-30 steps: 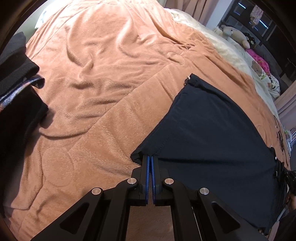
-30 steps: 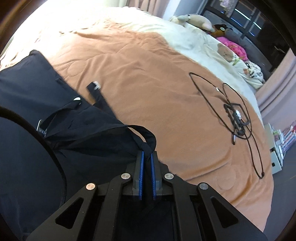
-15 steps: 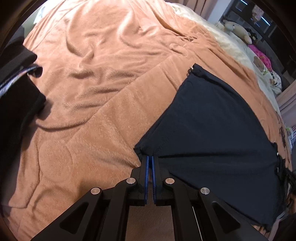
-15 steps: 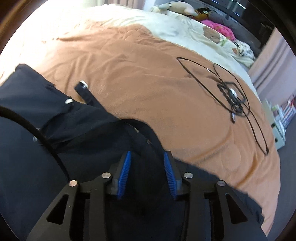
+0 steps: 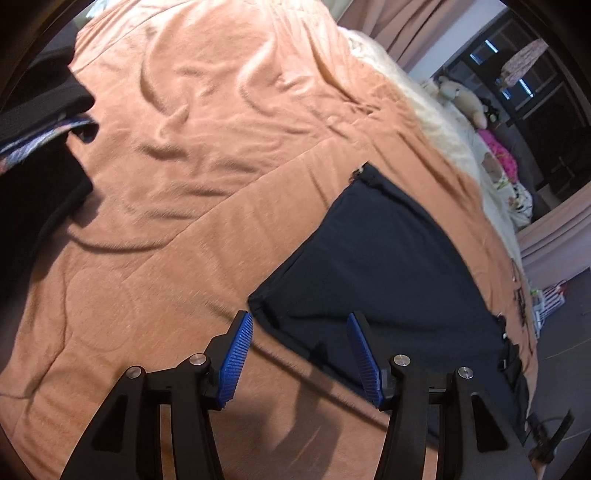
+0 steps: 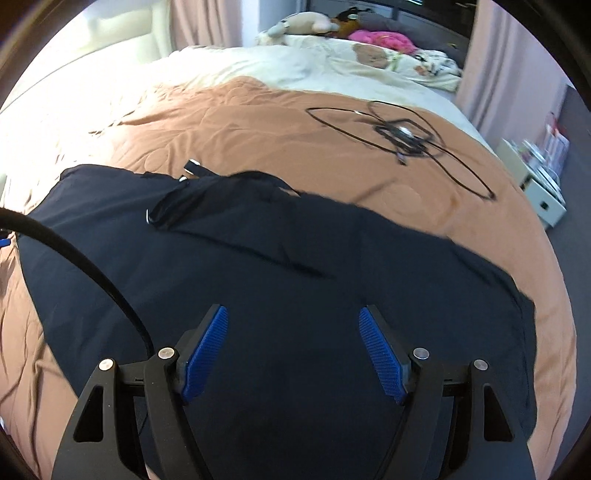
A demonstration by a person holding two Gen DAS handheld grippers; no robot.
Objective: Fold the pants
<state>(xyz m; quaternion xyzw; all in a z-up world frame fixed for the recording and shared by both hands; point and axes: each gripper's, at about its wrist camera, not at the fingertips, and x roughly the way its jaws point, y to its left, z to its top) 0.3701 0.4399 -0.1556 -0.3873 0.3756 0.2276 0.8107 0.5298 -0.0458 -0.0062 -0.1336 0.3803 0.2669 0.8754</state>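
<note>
The dark navy pants (image 5: 384, 266) lie flat on an orange-brown blanket (image 5: 207, 155). My left gripper (image 5: 299, 354) is open and empty, just above the near corner of the pants. In the right wrist view the pants (image 6: 295, 280) spread wide below me, with a crumpled waistband and belt loops at the far edge. My right gripper (image 6: 293, 350) is open and empty, hovering over the cloth.
A pile of dark clothes (image 5: 33, 147) sits at the left of the bed. A tangled black cable (image 6: 402, 136) lies on the blanket beyond the pants. Stuffed toys (image 6: 306, 24) and a cream duvet (image 6: 295, 66) are at the far end. A black cable (image 6: 81, 258) hangs across the right view.
Both grippers have opened and let go of the pants. The left released the near corner; the right released the waistband and rose back above the cloth.
</note>
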